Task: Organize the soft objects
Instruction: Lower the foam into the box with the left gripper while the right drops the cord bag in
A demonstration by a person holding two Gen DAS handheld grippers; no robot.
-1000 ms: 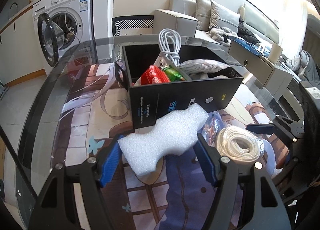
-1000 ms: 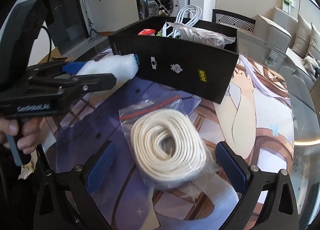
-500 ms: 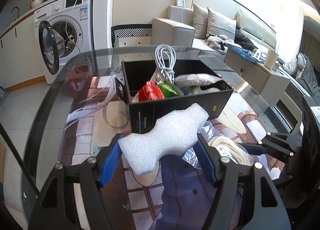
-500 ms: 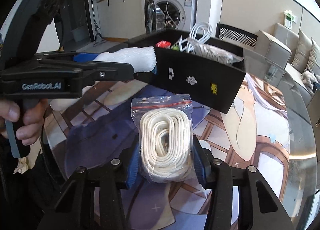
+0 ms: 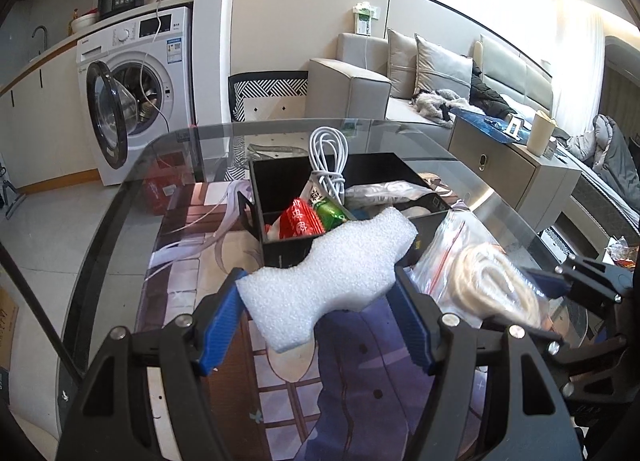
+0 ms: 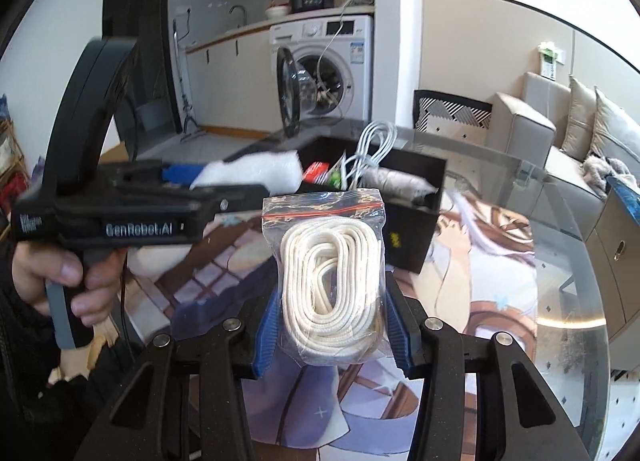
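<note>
My left gripper (image 5: 316, 321) is shut on a white foam piece (image 5: 324, 277), held above the table just in front of the black box (image 5: 424, 237). My right gripper (image 6: 330, 325) is shut on a clear zip bag of coiled white rope (image 6: 328, 265), lifted off the printed mat (image 6: 480, 273). That bag (image 5: 480, 281) shows to the right of the foam in the left wrist view. The box (image 6: 404, 229) holds a white cable (image 5: 328, 165), red and green packets (image 5: 308, 219) and a grey bundle (image 5: 384, 191). The left gripper's body (image 6: 132, 217) and a hand (image 6: 60, 277) appear left of the bag.
The glass table's round edge (image 5: 120, 201) curves along the left. Beyond it stand a washing machine with its door open (image 5: 132, 101), a patterned chair (image 5: 272, 97) and a sofa (image 5: 440, 81). A low cabinet (image 5: 512, 169) stands at the right.
My right gripper closed on the rope bag and lifted it off the mat toward the box. My left gripper rose a little with the foam still in it.
</note>
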